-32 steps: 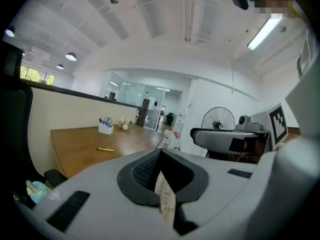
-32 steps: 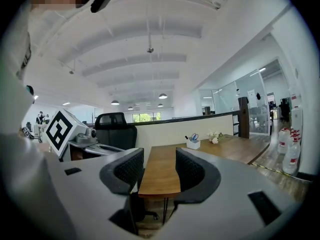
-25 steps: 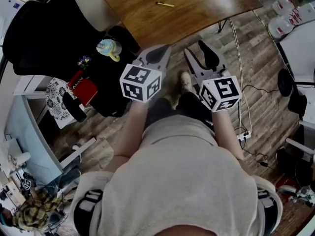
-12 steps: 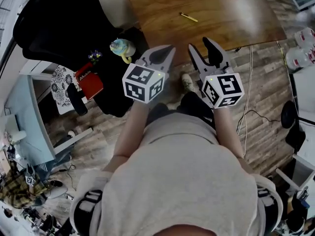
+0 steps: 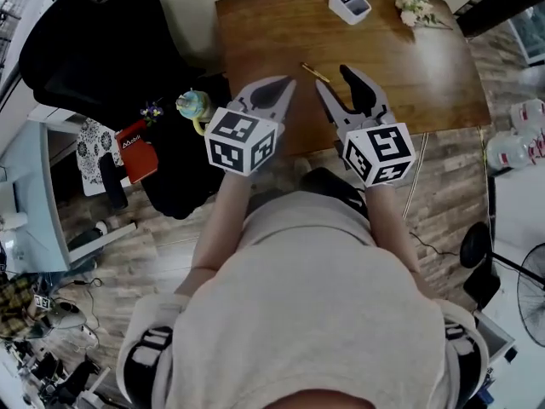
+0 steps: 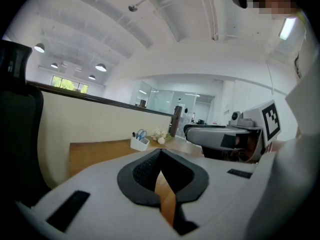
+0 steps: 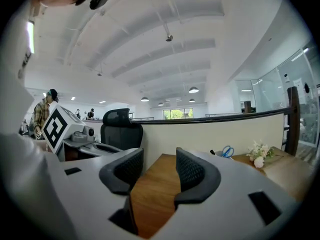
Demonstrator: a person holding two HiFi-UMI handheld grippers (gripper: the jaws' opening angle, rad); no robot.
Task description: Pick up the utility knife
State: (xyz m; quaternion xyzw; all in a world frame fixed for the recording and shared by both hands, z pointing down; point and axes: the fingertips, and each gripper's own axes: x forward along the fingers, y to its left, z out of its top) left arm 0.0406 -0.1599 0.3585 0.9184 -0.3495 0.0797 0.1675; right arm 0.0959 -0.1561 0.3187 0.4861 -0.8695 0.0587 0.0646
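The utility knife (image 5: 312,72) is a thin yellow item lying on the brown wooden table (image 5: 264,32), near its front half. In the head view my right gripper (image 5: 334,82) is held above the table's front edge, open and holding nothing, with its left fingertip just short of the knife. My left gripper (image 5: 285,85) hovers over the same edge farther left, with its jaws shut and nothing in them. The right gripper view shows my right gripper (image 7: 159,166) with bare wood between its pads. The left gripper view shows my left gripper (image 6: 160,153) with its tips touching. Neither gripper view shows the knife.
A white pen holder (image 5: 350,1) with scissors and a small bunch of flowers (image 5: 415,5) stand at the table's far edge. A black office chair (image 5: 94,49) stands left of the table. A black side stand with a cup (image 5: 192,105) and a red book (image 5: 136,149) sits beside my left gripper.
The person has stepped toward the table. Both grippers now reach over its front edge, and the knife lies just ahead of the right gripper. Neither gripper's jaws have changed.
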